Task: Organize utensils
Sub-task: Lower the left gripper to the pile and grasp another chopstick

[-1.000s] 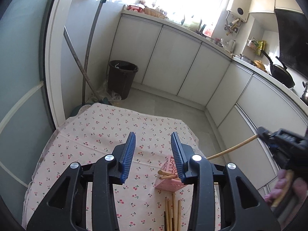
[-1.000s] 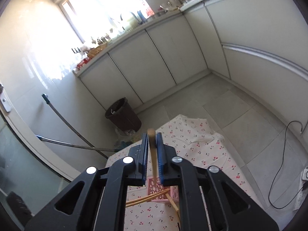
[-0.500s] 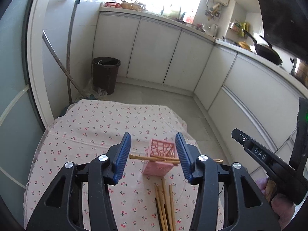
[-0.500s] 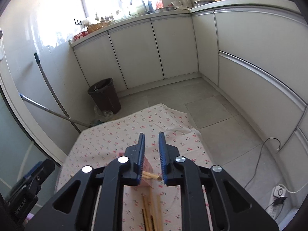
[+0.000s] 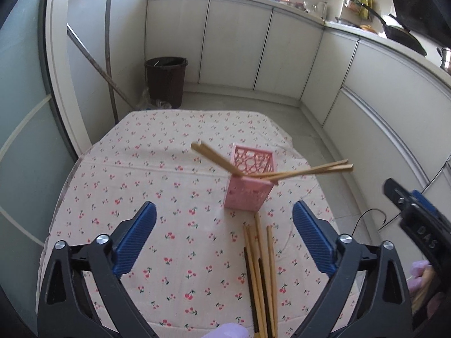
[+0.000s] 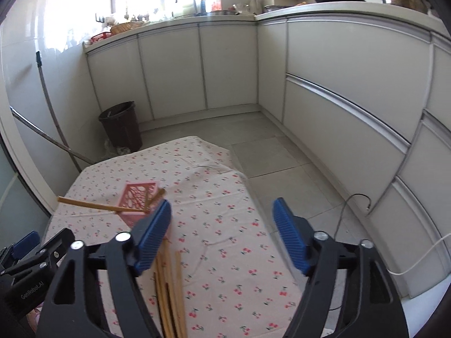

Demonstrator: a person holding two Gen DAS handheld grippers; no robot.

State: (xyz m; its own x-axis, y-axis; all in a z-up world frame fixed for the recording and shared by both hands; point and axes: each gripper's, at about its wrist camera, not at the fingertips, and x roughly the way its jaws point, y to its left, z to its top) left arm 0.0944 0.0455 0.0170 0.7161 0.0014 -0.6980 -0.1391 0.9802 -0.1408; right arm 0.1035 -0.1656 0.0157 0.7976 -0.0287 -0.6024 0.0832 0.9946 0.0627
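Note:
A pink lattice holder stands on the cherry-print tablecloth, with chopsticks leaning out of it to the left and others to the right. Several loose chopsticks lie on the cloth in front of the holder. My left gripper hovers above those loose chopsticks, its jaws opening wide with nothing pressed between them. My right gripper is beside the holder, jaws opening, nothing held; the loose chopsticks lie below its left finger.
The small table's edges drop to a tiled floor. A dark bin and mop handles stand beyond the table's far side. White cabinets run along the back and right. A cable lies on the floor.
Both grippers came down toward the table and their jaws spread wide. The right gripper let go of the chopstick it held; more chopsticks now lean out of the pink holder.

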